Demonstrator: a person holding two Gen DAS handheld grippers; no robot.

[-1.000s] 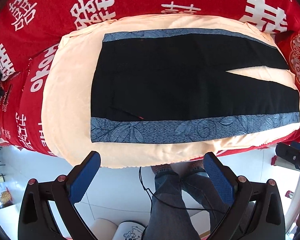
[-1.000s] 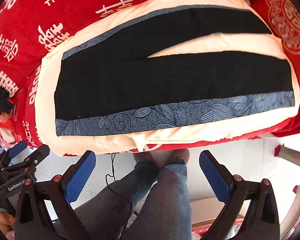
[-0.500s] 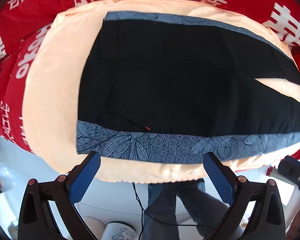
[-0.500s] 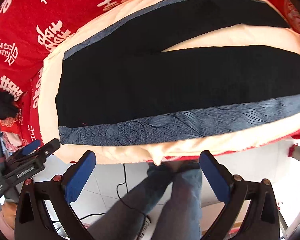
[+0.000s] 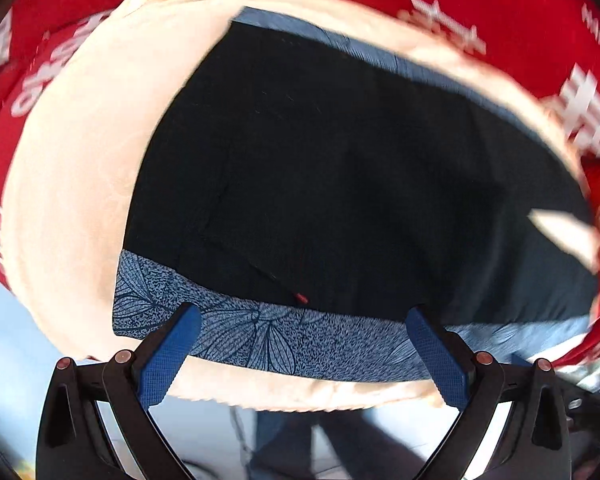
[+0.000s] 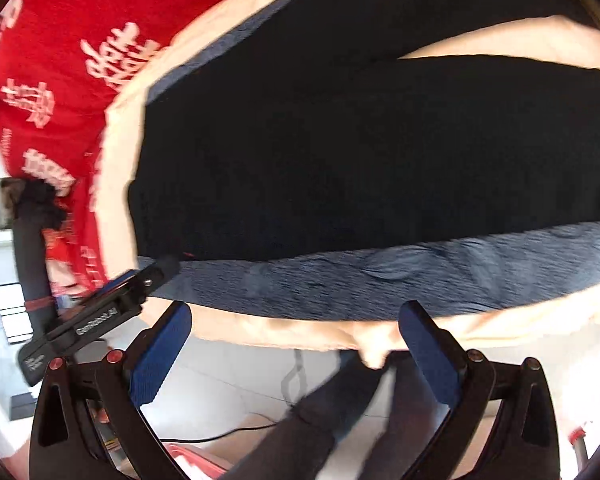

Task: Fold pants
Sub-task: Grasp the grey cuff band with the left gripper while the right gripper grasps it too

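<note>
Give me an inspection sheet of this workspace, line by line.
Surface: cream blanket over a red printed bedspread.
Job's things: black pants lying flat, legs apart, blue patterned stripe on the near edge.
Clutter: nothing seen on the blanket.
Grippers: left gripper open over the stripe; right gripper open at the blanket's edge; neither holds anything.
Cables: a dark cable on the floor.
Surroundings: pale tiled floor, person's legs below.
</note>
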